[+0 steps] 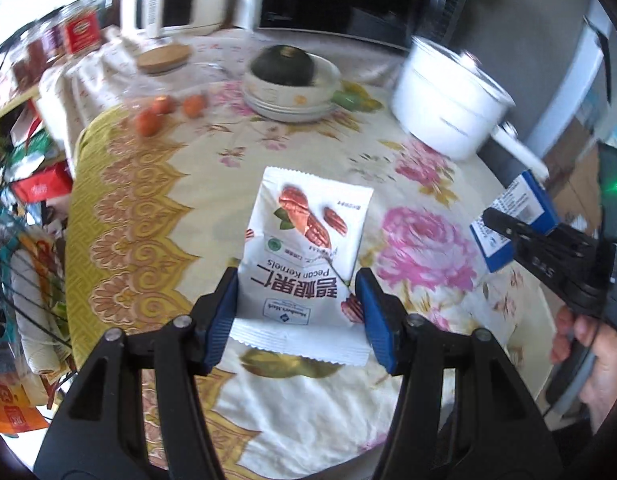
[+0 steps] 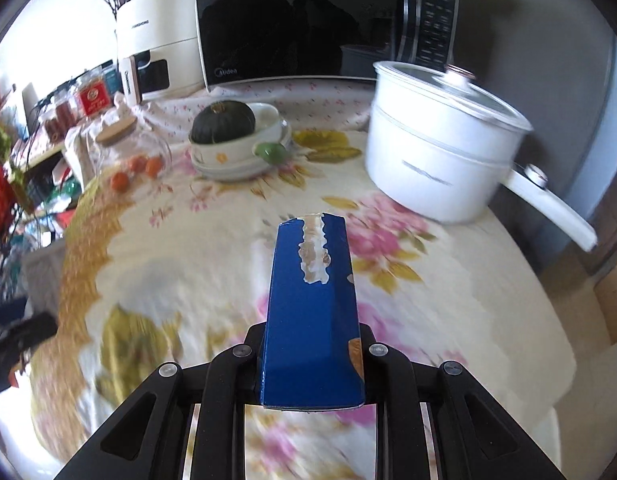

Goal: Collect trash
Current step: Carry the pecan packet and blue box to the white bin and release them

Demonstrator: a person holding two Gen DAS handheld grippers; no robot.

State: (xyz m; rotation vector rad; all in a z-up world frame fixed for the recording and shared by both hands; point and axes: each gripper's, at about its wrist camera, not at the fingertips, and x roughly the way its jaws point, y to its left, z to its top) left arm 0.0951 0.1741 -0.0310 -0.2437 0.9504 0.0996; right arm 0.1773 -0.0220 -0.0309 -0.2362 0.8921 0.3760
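Note:
A white pecan snack packet [image 1: 304,256] lies flat on the floral tablecloth [image 1: 408,184]. My left gripper [image 1: 296,300] is open, its blue pads on either side of the packet's near end. My right gripper [image 2: 310,344] is shut on a blue carton [image 2: 312,300] with a torn top, held above the cloth. The right gripper and its carton [image 1: 512,220] also show at the right edge of the left wrist view, apart from the packet.
A white pot with a handle [image 2: 440,152] stands at the right. A bowl stack holding a dark squash [image 2: 228,136] sits at the back, next to a glass jar with oranges [image 2: 136,160]. A microwave [image 2: 320,20] and a white appliance [image 2: 156,44] line the rear. Cluttered shelves [image 1: 24,184] are on the left.

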